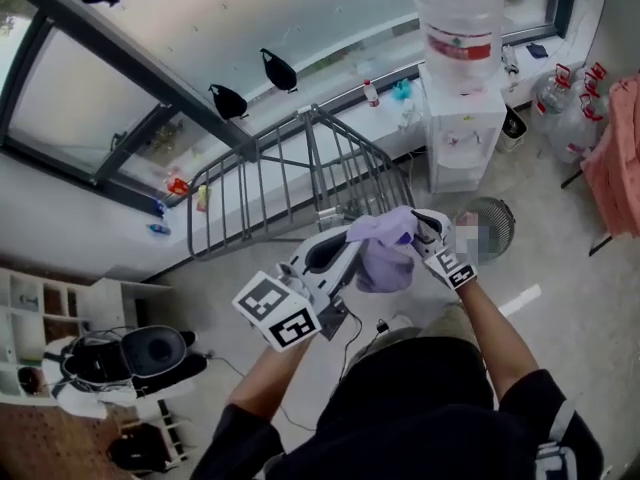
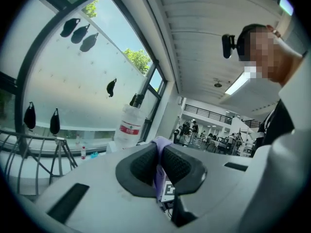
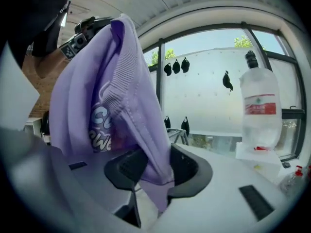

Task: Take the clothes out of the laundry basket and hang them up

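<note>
A water dispenser (image 1: 465,143) stands by the window (image 1: 70,98) with a big bottle (image 1: 460,18) on top. Spare jugs (image 1: 575,118) sit to its right. A round fan (image 1: 500,223) lies on the floor in front. A white shelf (image 1: 45,303) stands lower left.

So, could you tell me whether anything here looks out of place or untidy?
Nothing is spilled or broken. The purple garment is bunched between the grippers: the left gripper is shut on a fold, while the right gripper has its jaws apart, cloth hanging loose between them, so it might slip.
</note>
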`<state>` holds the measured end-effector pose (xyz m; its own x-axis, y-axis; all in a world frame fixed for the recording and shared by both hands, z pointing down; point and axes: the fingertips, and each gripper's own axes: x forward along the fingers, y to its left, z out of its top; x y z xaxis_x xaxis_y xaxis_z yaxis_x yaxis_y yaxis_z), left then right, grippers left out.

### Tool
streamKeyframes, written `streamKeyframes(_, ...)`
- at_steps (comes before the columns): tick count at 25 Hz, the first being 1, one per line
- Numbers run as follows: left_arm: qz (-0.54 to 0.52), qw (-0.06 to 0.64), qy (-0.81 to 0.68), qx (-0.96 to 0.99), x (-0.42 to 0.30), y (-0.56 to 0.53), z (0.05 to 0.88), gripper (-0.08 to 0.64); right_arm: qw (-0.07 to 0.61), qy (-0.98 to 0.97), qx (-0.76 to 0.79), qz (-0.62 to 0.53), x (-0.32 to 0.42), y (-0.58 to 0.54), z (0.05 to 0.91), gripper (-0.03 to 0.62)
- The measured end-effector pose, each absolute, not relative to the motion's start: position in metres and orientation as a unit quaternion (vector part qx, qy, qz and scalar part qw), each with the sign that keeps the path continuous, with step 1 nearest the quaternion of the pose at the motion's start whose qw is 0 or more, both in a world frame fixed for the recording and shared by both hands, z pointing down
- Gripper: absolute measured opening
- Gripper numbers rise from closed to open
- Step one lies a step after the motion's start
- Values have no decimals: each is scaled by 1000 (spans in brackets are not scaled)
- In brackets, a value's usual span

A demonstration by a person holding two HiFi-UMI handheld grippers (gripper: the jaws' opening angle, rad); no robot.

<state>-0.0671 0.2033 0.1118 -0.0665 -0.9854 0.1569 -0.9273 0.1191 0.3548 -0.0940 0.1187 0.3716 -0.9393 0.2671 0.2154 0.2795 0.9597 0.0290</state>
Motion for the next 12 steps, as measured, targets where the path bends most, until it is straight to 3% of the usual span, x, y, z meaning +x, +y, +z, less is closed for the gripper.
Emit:
streamKeyframes(2, -90, 175, -752, 629, -85, 238, 114, 16, 91, -981, -165, -44, -100, 146, 361, 45)
streamKeyframes(12, -74, 155, -891, 421, -167, 477, 139, 15, 84, -954, -280, 65, -142, 246, 261, 5)
